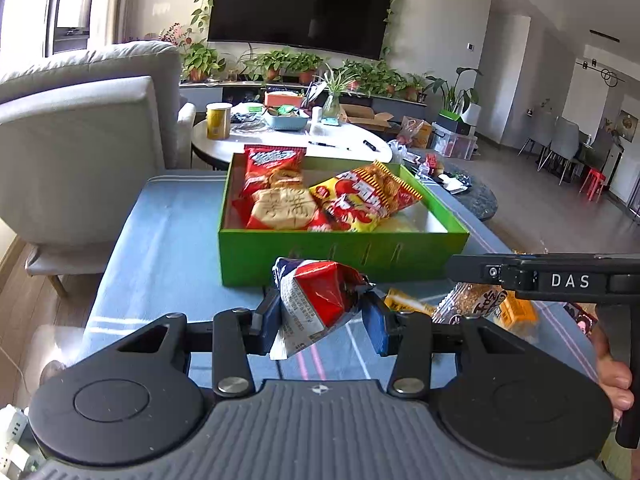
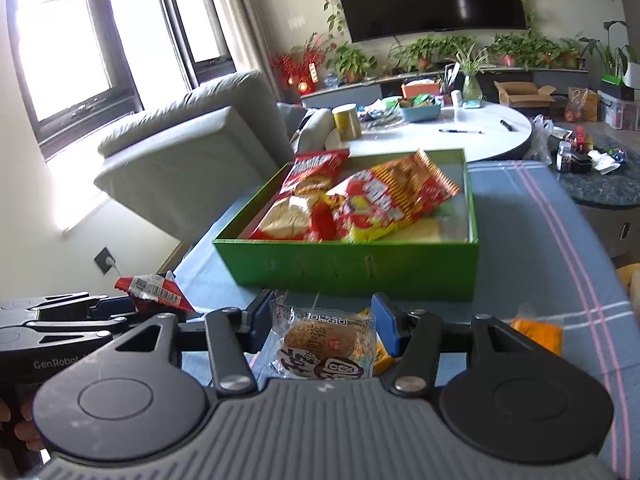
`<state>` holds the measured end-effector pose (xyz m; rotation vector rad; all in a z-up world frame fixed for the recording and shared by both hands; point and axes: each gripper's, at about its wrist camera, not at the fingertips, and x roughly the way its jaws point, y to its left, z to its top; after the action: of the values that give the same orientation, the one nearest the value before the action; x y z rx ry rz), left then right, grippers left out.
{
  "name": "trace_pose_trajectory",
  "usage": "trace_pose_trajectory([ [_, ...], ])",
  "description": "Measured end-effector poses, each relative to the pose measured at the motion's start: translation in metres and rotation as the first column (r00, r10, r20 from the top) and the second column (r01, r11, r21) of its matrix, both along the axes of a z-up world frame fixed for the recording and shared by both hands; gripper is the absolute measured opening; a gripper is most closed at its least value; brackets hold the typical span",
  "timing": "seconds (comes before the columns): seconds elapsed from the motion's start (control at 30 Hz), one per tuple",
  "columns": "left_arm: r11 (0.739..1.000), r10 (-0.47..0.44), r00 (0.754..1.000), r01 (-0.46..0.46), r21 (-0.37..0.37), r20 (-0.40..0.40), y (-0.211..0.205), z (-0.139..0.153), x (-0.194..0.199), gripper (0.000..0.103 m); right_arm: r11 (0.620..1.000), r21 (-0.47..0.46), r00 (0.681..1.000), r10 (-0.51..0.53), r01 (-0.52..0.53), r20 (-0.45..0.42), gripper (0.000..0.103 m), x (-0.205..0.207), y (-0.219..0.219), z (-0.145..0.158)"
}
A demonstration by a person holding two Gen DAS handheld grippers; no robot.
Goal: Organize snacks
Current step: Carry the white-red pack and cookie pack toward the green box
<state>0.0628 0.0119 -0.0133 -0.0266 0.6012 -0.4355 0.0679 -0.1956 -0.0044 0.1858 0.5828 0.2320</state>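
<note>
My left gripper [image 1: 322, 316] is pinched tight on a crumpled red snack packet [image 1: 320, 300], gripping it low so most of the packet stands up above the blue pads. My right gripper [image 2: 320, 326] stands fairly wide and has a clear-wrapped round cake [image 2: 322, 340] between its fingers; the wrapper's edges meet both pads, so I judge it held, though only by soft film (the cake itself sits loose inside).

Both packets are in the air just short of the green box [image 1: 344, 252], whose near wall rises right ahead of them. The box sits on the blue-clothed worktop [image 1: 168, 232] and already carries a red cracker bag [image 1: 280, 196] on its left side and a yellow-and-red bag [image 1: 368, 196] lying tilted across the middle, with only the right end showing free floor.

What worries me most is the near wall: if I push forward without enough height, either packet could catch the rim and shove the light box away or get dragged out of my pads. The cake could slide out of its slack wrapper grip if I tip the right gripper. The two grippers are close side by side, so crossing toward the same gap could knock them together. And dropping onto the tilted bag may let a packet skid over the far edge. An orange packet [image 2: 536, 336] lies on the cloth, yet to go in.
</note>
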Motion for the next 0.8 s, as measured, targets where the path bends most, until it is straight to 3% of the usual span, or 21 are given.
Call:
trace_pose_trajectory([
  [0.8,0.998,-0.056,0.998,0.056,0.011,0.004,-0.062,0.009,0.079,0.041,0.997,0.008,0.995,-0.083,0.083,0.063,0.078,0.054,-0.032,0.022],
])
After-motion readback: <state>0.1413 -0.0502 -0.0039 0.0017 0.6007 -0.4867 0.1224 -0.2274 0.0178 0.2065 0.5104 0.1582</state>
